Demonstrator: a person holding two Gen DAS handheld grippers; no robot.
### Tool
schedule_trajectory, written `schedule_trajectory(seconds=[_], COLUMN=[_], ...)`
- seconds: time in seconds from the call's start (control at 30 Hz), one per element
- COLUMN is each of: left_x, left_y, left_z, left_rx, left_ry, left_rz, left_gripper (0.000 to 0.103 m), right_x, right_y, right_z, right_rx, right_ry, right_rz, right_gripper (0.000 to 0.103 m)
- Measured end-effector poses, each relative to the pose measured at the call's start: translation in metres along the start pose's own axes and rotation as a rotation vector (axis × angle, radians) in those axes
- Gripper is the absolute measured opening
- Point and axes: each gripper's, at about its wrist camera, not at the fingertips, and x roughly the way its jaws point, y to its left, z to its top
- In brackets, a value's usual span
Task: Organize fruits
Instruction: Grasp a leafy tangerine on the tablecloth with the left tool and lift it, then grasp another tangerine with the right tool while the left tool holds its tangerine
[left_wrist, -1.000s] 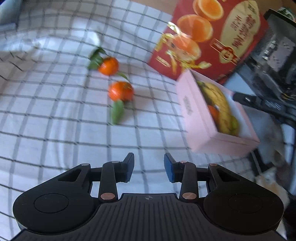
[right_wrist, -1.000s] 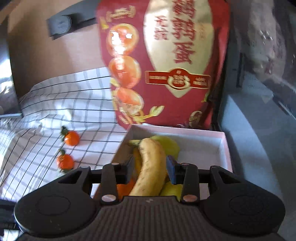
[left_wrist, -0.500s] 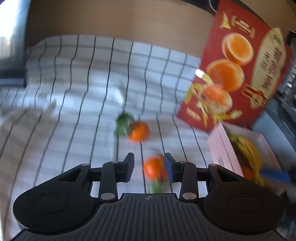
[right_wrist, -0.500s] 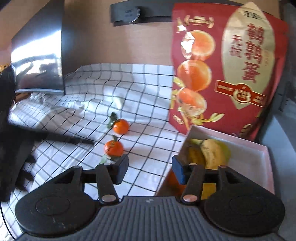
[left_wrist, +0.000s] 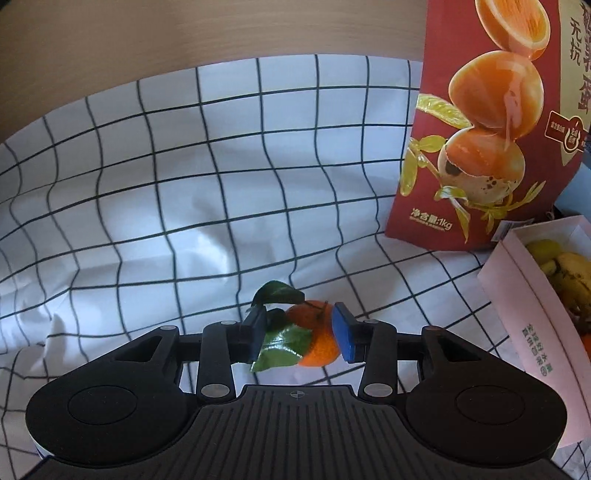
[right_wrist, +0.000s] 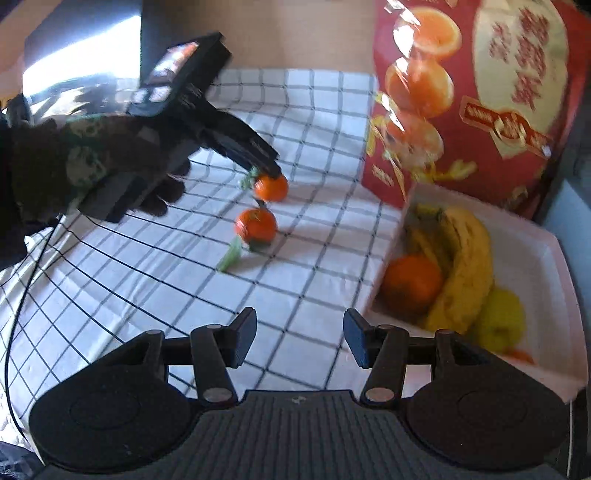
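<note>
A leafy tangerine (left_wrist: 317, 336) lies on the checked cloth between the fingers of my left gripper (left_wrist: 300, 336), whose jaws stand around it without clearly pressing it. In the right wrist view this far tangerine (right_wrist: 271, 187) sits at the left gripper's tip (right_wrist: 258, 162), and a second leafy tangerine (right_wrist: 256, 226) lies just in front of it. The pink box (right_wrist: 546, 258) at the right holds bananas (right_wrist: 463, 266), an orange (right_wrist: 412, 282) and a yellow-green fruit (right_wrist: 502, 319). My right gripper (right_wrist: 299, 341) is open and empty above the cloth, left of the box.
A tall red printed bag (left_wrist: 491, 122) stands behind the pink box (left_wrist: 532, 295). A wooden wall (left_wrist: 184, 33) backs the cloth. The gloved hand holding the left gripper (right_wrist: 85, 158) fills the left of the right wrist view. A dark panel (right_wrist: 74, 55) stands at far left.
My left gripper has moved forward past the near tangerine and now brackets the far one. My right gripper has pulled back from the box and turned left.
</note>
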Motion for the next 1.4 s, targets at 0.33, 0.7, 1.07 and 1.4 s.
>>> schedule_trajectory(seconds=[0.33,0.7,1.07,1.4], left_x=[0.023,-0.021,-0.129,-0.163], left_y=[-0.022,-0.014,-0.003,-0.013], left_z=[-0.001,-0.027,-0.140,-0.184], left_rx=[0.054,-0.068,-0.392,-0.478], left_ry=[0.089,0.001,0.017,0.121], left_rz=[-0.052,-0.089,-0.014,0.018], left_gripper=[0.052,0.048,0.048,0.048], right_x=[-0.006,-0.008,0.018,0.085], right_y=[-0.003,-0.013,0.019,0.034], right_z=[-0.011,-0.019,0.005,0.063], right_rx=[0.032,0.056,-0.057,-0.033], right_ry=[0.013,0.026,-0.009,-0.024], right_rz=[0.004,-0.010,0.056,0.103], right_gripper=[0.052,0.052,0.053,0.054])
